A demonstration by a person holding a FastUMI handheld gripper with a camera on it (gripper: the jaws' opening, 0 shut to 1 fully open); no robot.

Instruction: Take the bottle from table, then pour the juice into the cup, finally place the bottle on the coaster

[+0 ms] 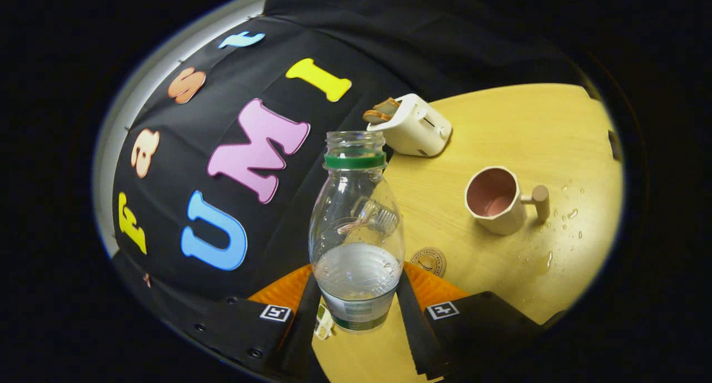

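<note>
The gripper [356,299] clamps an open bottle [356,233], part full, lifted and tilted above the table [500,122], the cup [495,199] beyond holding a little liquid, the coaster [429,260] bare, so placing seems left.

Gripper [356,302] — one unit, two fingers, which we see at the near end of the gripper view. Fingers [305,322]: set apart by a bottle's width, one on each flank of the bottle [356,249], both pressed against its lower body. Pose — we read the gripper as tilted, the held bottle leaning with it above the table.
</note>
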